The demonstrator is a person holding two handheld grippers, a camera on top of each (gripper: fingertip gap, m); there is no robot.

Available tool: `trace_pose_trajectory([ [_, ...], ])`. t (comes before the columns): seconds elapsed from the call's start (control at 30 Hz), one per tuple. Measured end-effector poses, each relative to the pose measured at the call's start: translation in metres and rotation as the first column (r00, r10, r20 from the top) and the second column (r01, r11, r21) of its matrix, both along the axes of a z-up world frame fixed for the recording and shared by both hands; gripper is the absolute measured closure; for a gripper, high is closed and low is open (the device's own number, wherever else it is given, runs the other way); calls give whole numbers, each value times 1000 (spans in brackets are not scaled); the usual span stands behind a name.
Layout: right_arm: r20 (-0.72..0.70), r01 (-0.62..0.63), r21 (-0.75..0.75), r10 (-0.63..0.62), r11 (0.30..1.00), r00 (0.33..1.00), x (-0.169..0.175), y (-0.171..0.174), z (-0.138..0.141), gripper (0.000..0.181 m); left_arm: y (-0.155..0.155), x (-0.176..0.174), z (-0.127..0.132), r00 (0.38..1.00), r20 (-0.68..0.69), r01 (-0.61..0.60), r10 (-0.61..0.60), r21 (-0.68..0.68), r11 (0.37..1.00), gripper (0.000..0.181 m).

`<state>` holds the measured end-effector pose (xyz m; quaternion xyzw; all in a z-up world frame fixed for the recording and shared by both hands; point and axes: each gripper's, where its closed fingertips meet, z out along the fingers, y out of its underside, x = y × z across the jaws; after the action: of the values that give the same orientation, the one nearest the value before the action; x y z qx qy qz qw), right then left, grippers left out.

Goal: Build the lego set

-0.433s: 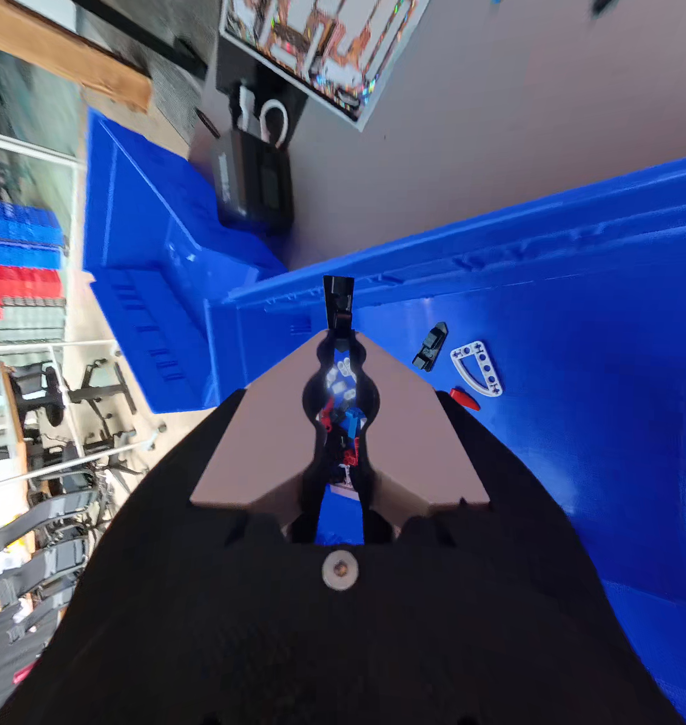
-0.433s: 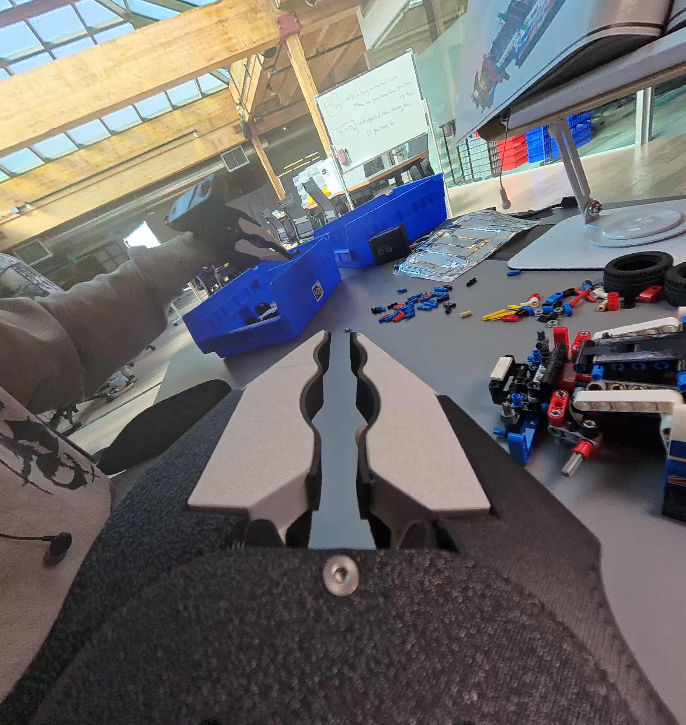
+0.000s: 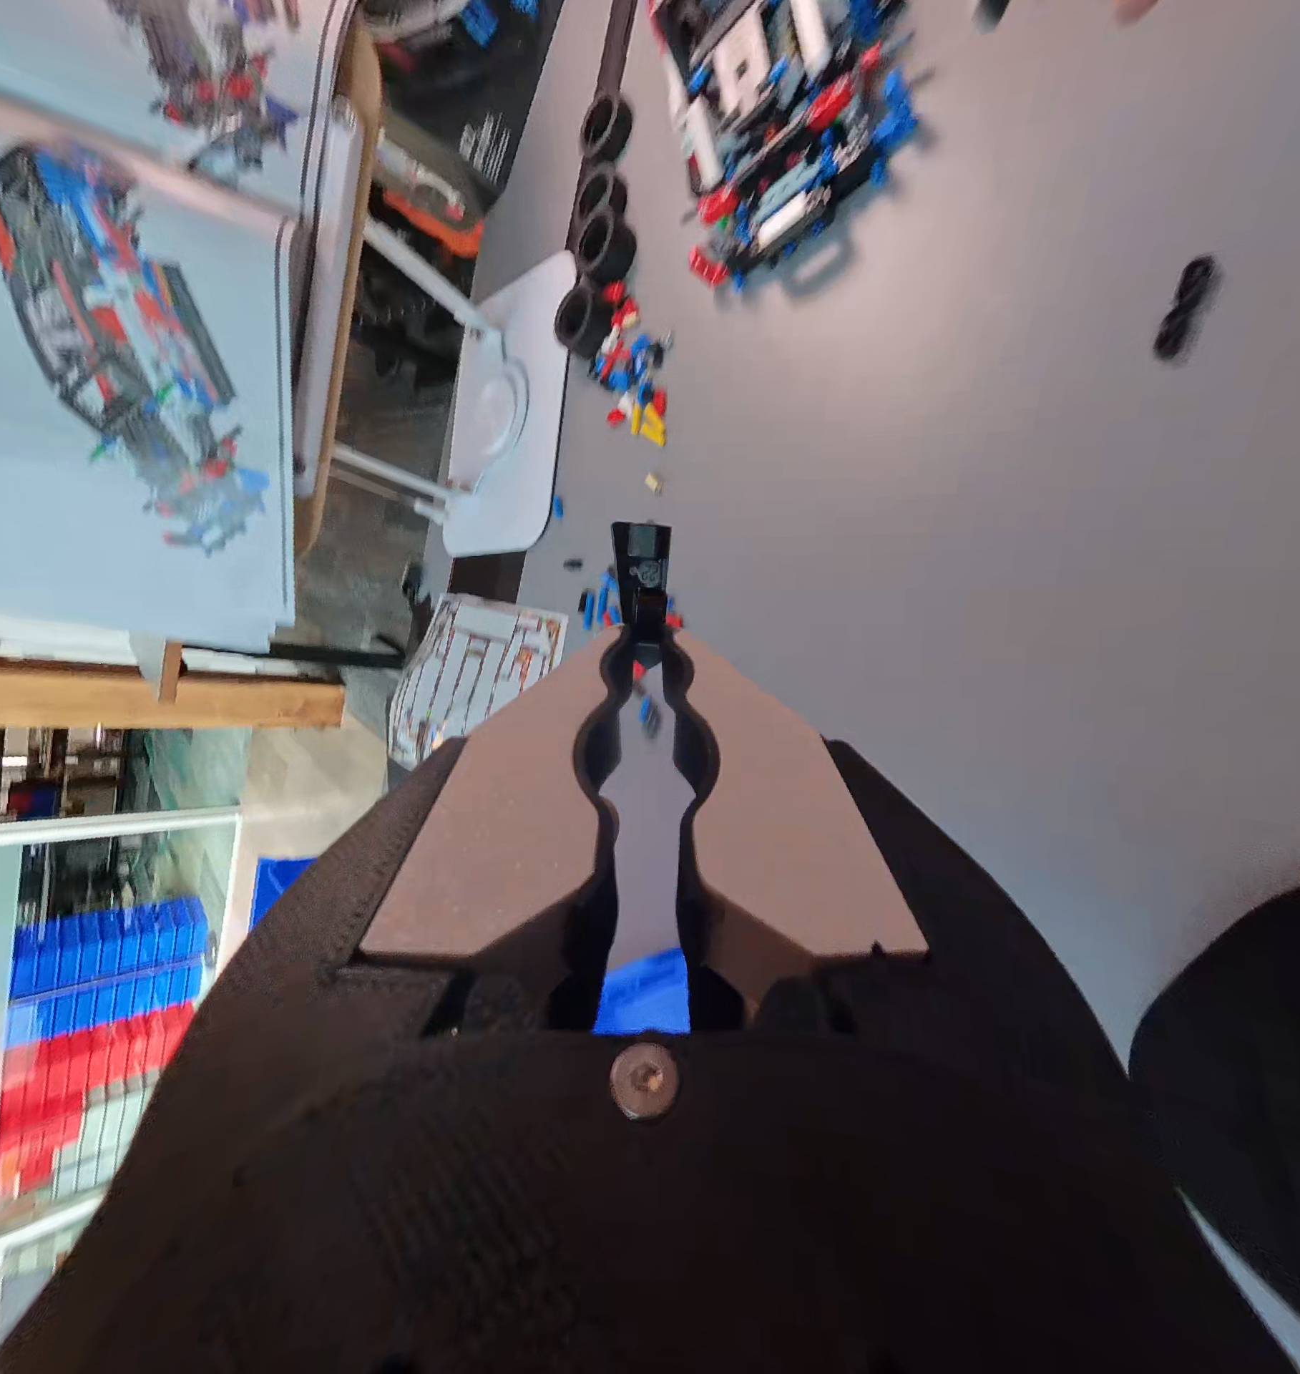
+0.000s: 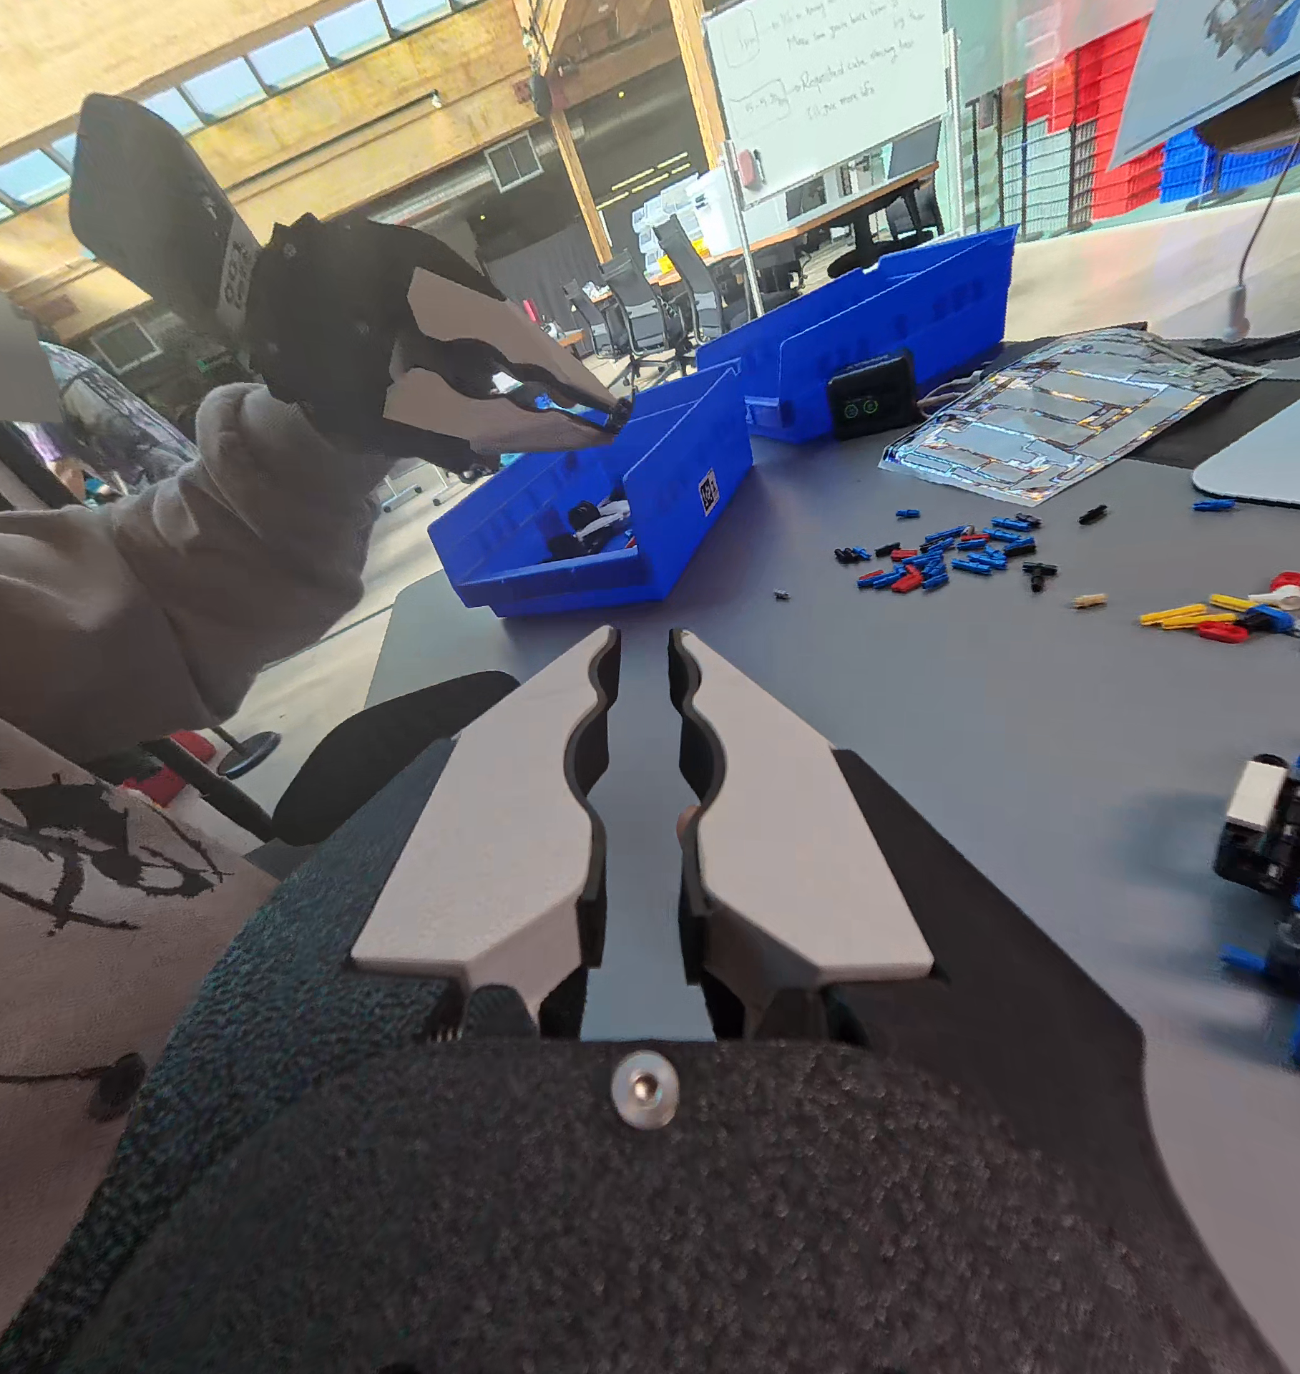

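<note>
My left gripper [image 3: 643,645] is shut on a small black lego piece [image 3: 641,572] that sticks out past its tips, in the air over the grey table [image 3: 1003,595]. In the right wrist view this gripper [image 4: 611,418] hangs above a blue bin [image 4: 676,535]. The partly built blue, white and black lego car [image 3: 780,126] lies far ahead, blurred, and its end shows in the right wrist view [image 4: 1278,840]. My right gripper [image 4: 644,641] is low over the table, its fingers a narrow gap apart with nothing between them.
Several black tyres [image 3: 602,223] stand in a row by a monitor stand [image 3: 498,416]. Loose small pieces [image 4: 944,558] are scattered mid-table. A second blue bin [image 4: 892,327], a black device [image 4: 870,394], a shiny sheet [image 4: 1063,416] and a sleeved arm [image 4: 149,580] are also in view. About 15 centimetres separates my left fingertips from my right.
My left gripper has come up out of the blue bin with the black piece and swung to face the table and the car. My right gripper has turned a little left.
</note>
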<state>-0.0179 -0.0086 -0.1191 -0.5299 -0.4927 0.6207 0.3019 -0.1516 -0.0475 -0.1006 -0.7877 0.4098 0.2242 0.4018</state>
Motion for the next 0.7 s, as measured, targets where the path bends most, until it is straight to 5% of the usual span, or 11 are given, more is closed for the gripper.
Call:
trace_pose_trajectory([
  [0.03,6,-6,-13,6,1000,1000,-2,-5,1,168,9,22,-3,999,4,52,-52,16,999,176],
  [0.33,88,89,-130,-78,987,993,-1,23,0,161,60,131,-34,963,-33,268,-266,56,962,176],
  [0.43,81,78,-172,-65,982,995,3,29,-6,177,65,140,-34,960,26,276,-278,69,959,176],
  [0.5,13,32,-268,-29,963,999,8,31,2,177,67,144,-25,943,189,252,-272,125,960,175],
  [0.6,-169,-60,-439,-16,897,986,21,43,24,177,70,143,-4,766,598,151,-236,189,970,166],
  [0.7,-291,-121,-509,-38,852,956,28,51,39,177,72,150,10,395,893,134,-215,175,975,164],
])
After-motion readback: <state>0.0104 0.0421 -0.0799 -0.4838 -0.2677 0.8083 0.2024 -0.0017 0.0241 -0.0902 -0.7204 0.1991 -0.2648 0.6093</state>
